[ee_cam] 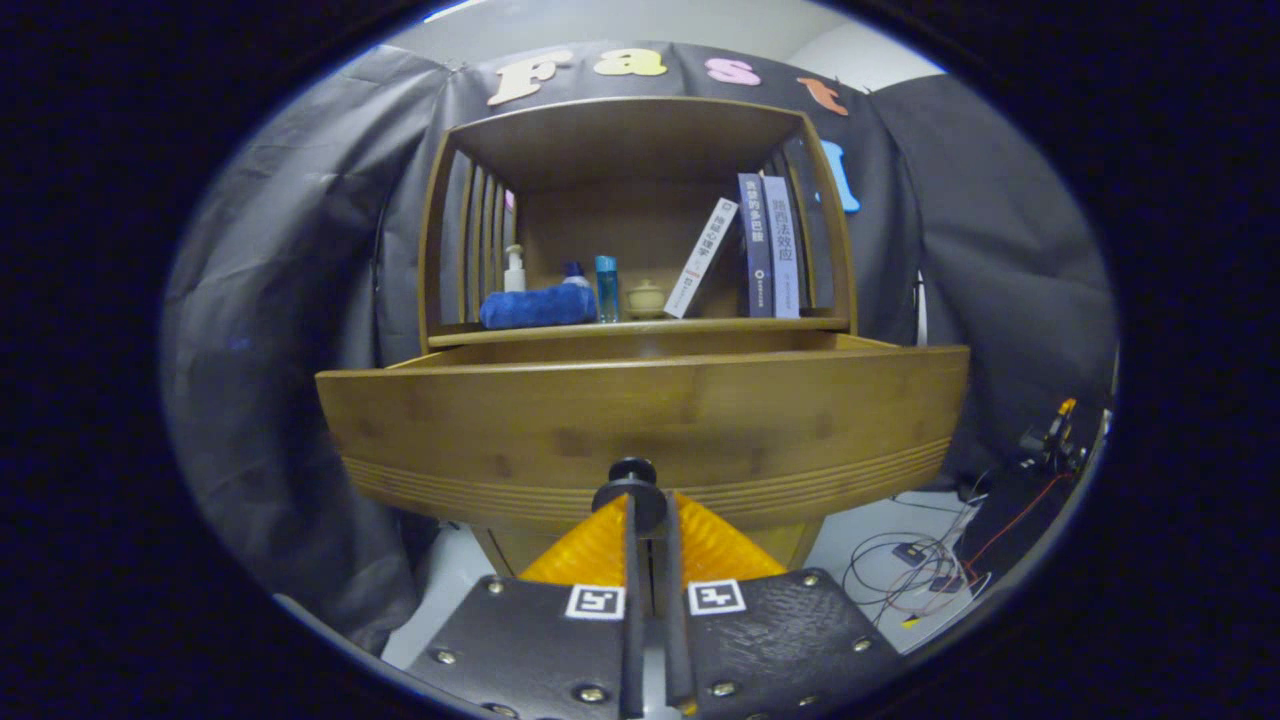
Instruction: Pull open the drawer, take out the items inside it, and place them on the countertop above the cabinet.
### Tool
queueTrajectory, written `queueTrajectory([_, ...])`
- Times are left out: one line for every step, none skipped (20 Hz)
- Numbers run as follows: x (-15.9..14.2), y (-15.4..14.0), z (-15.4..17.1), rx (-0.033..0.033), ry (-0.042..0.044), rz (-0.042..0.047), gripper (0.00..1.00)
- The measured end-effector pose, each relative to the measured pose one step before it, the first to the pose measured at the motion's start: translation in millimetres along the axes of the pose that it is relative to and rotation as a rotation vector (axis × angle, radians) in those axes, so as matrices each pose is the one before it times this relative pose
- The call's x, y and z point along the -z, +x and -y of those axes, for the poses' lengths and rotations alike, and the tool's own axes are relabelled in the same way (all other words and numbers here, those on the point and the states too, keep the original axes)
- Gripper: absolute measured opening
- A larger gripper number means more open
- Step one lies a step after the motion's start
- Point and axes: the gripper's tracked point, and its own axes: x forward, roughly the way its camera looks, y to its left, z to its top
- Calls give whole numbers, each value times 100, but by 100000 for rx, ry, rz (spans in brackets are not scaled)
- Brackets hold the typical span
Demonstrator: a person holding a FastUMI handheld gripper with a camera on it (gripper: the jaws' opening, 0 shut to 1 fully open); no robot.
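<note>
The gripper (648, 505) has its jaws clamped on the knob (632, 472) of the pulled-out drawer (640, 420), at 12 o'clock.

We see a dim booth, lit softly from above, brightest on the white wall beyond the cloth. The shelf interior (640, 240) lies in shadow. Fisheye distortion bows the drawer front (640, 420); focus stays fairly sharp, softening far left and right.

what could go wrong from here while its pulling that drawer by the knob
The gripper is shut on the small round black knob of the wooden drawer; so narrow a hold might slip. An off-centre pull could jam the drawer. A jerk might topple the leaning white book on the countertop.
</note>
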Motion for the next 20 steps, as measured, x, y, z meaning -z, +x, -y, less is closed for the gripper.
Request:
queueTrajectory([-559, 64, 757, 1659, -955, 458, 9])
queueTrajectory([-608, -414, -80, -660, -508, -162, 10])
queueTrajectory([-891, -418, -371, -2397, 552, -217, 21])
queueTrajectory([-1450, 117, 76, -153, 392, 1157, 32])
queueTrajectory([-1464, -41, 421, 1441, -969, 1141, 44])
queueTrajectory([-1292, 59, 303, 979, -971, 1483, 55])
queueTrajectory([-1231, 68, 40, -102, -566, 1019, 66])
queueTrajectory([-885, 234, -199, -460, 227, 686, 77])
queueTrajectory([-1079, 138, -307, -1332, 381, -489, 89])
queueTrajectory([-580, 502, -330, -1354, 689, -1365, 100])
queueTrajectory([-564, 568, -372, -927, 130, -1813, 100])
queueTrajectory([-406, 762, -77, -118, -972, -2198, 100])
queueTrajectory([-252, 867, -181, -321, -2124, -2941, 100])
queueTrajectory([-131, 854, -470, -1634, -1781, -2322, 100])
queueTrajectory([97, 1063, -365, -891, -785, -4465, 100])
queueTrajectory([433, 1014, -596, -2159, 403, -4596, 100])
queueTrajectory([84, 1165, -248, -725, 1589, -4348, 100])
queueTrajectory([101, 1232, -124, -1416, 2602, -5371, 100])
queueTrajectory([226, 1379, -341, -2149, 3563, -5716, 98])
queueTrajectory([514, 1184, -169, -1159, 3397, -7104, 99])
